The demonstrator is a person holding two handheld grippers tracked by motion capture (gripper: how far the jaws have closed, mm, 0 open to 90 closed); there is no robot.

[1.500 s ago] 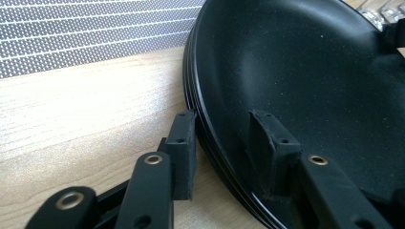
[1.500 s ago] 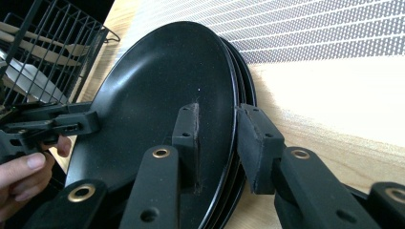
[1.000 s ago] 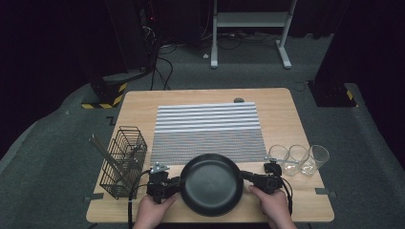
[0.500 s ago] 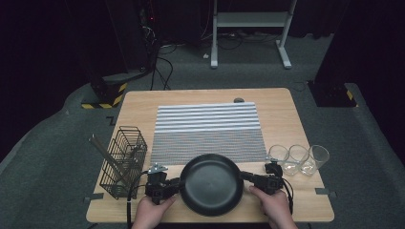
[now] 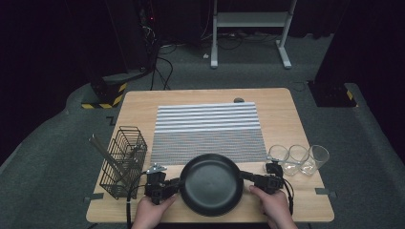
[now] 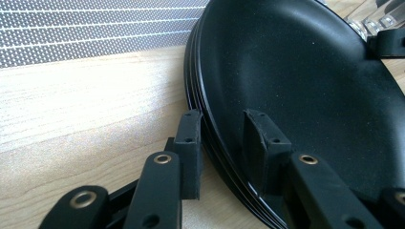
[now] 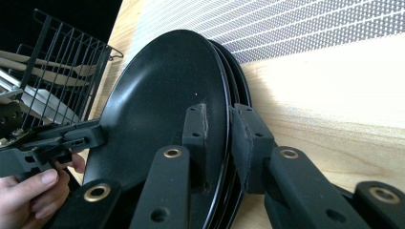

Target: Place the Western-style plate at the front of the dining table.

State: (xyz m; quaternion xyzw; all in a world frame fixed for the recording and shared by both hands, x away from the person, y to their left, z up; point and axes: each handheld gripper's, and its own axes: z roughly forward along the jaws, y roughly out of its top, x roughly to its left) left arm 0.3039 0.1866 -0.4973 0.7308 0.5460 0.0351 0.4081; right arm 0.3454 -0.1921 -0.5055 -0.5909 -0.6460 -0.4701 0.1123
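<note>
A stack of black plates [image 5: 210,183] sits at the table's front edge, between my two hands. My left gripper [image 5: 175,185] has the stack's left rim between its jaws. In the left gripper view one pad lies on the top plate [image 6: 296,71] and the other under the stack, so the left gripper [image 6: 224,138] is shut on it. My right gripper [image 5: 246,176] holds the right rim the same way. In the right gripper view the plates' [image 7: 157,95] edge is pinched between the right gripper's [image 7: 220,138] pads. Whether the stack is off the wood I cannot tell.
A black wire basket [image 5: 123,160] with utensils stands left of the plates. A striped grey mat [image 5: 207,131] covers the middle of the wooden table [image 5: 286,119]. Three clear glasses [image 5: 298,159] stand in a row close behind my right gripper.
</note>
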